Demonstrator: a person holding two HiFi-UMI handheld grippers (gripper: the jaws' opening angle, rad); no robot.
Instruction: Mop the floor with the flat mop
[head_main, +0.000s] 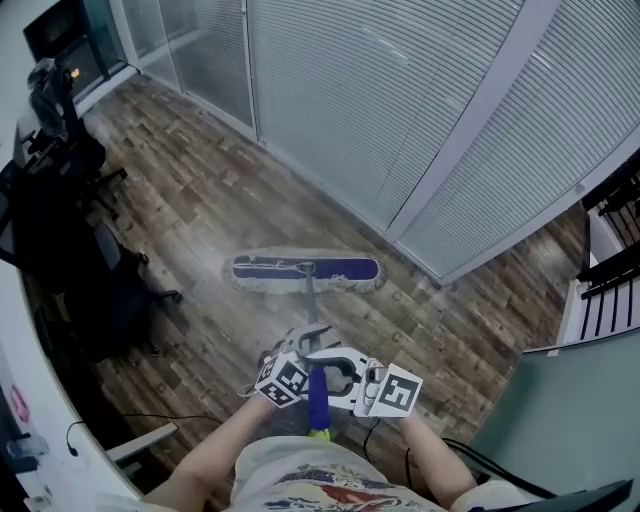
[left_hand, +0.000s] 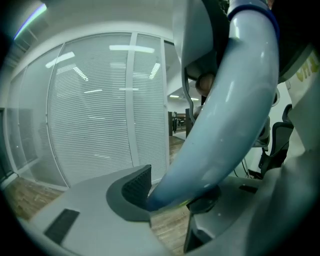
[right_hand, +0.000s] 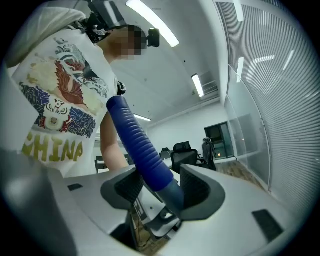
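flat mop (head_main: 305, 272): I see it lying flat on the wooden floor (head_main: 190, 190), long side across my head view, near the foot of the glass wall (head_main: 400, 100) with its shut blinds
handle (head_main: 311, 305): it runs from the middle of the pad straight back towards me, grey low down, with a blue sleeve (right_hand: 140, 145) of ribbed rubber at the top end
left tongs (left_hand: 170, 192): closed on the pale stretch of the handle; the ridged near pad sits against it, and the far pad is mostly hidden behind the pole, so I judge that side pressed rather than see it outright
right tongs (right_hand: 162, 189): clamped on the blue sleeve, one ridged pad on either side of it
order on the handle: in my head view the left tongs grip lower, towards the pad, and the right tongs sit just behind them
office chairs (head_main: 90, 290): dark, at the left of the floor, well apart from the flat mop
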